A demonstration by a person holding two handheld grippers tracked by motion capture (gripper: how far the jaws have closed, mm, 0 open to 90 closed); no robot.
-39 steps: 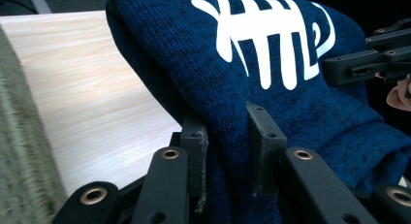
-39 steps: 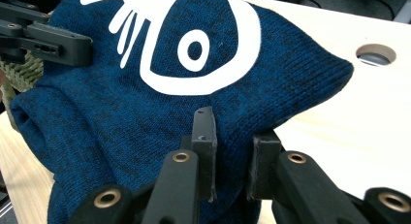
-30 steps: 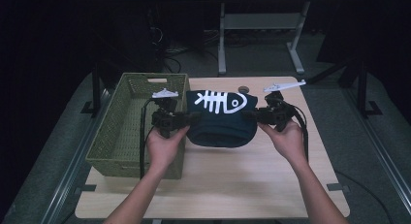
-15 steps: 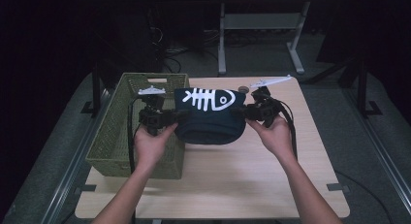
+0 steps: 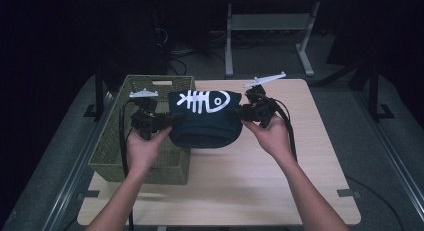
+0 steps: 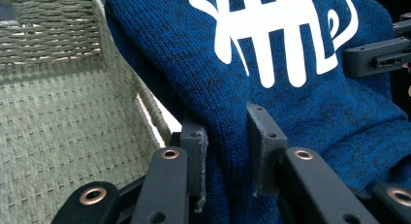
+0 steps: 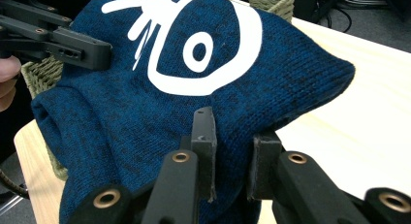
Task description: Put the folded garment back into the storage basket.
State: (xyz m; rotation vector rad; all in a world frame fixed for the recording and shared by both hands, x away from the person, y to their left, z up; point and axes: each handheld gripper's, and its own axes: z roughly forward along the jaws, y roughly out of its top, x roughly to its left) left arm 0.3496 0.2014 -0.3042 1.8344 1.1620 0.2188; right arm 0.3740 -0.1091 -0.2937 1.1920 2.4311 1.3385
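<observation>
Two grippers clamp one blue sweater (image 5: 205,122) by opposite ends, left gripper (image 5: 167,122) at its left edge, right gripper (image 5: 239,112) at its right; its long axis runs across mid-frame, hanging half over the green basket's (image 5: 112,146) right rim, left hand (image 5: 142,148) nearer the basket.

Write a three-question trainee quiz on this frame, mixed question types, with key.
1. True or false: the left gripper and right gripper are both clamped on the folded dark blue knit garment with a white fish-skeleton print.
2. Multiple choice: the woven olive-green basket sits at the A) left edge B) right edge C) middle of the light wooden table.
3. Fill in: the garment is lifted off the table, partly above the ____.

Key: 1 true; 2 A; 3 basket.
</observation>
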